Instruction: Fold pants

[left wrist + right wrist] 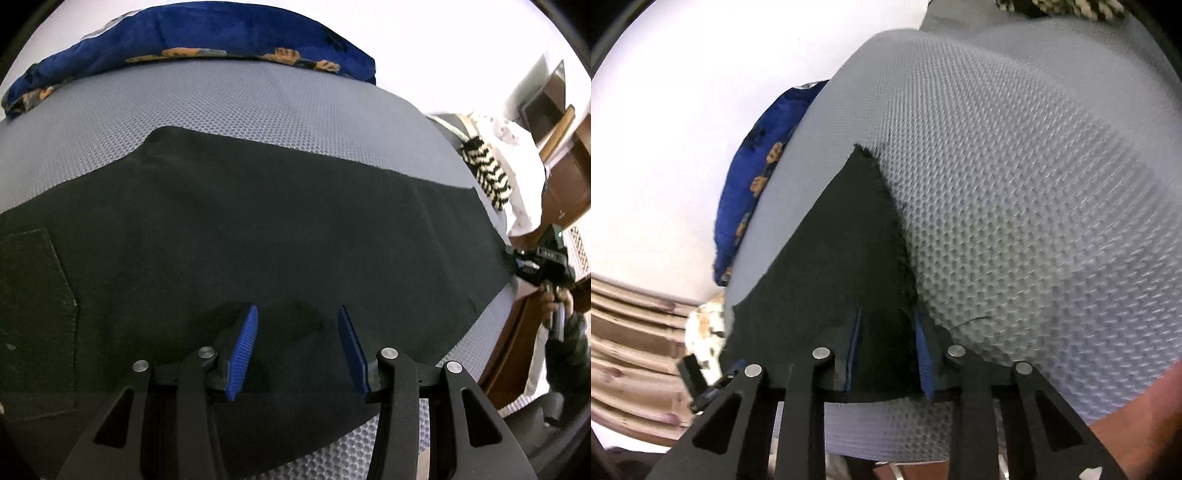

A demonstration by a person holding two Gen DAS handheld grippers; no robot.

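Covering most of the grey textured bed surface (258, 96), the black pants (258, 221) lie flat with their long axis running left to right across the left wrist view, a back pocket (33, 317) at far left. Hovering over their near edge at lower centre, the left gripper (297, 350) stands released, pads apart, holding nothing. At the hem end, the right gripper (888, 354) straddles a corner of cloth, jaws half-closed; whether they pinch it I cannot tell.
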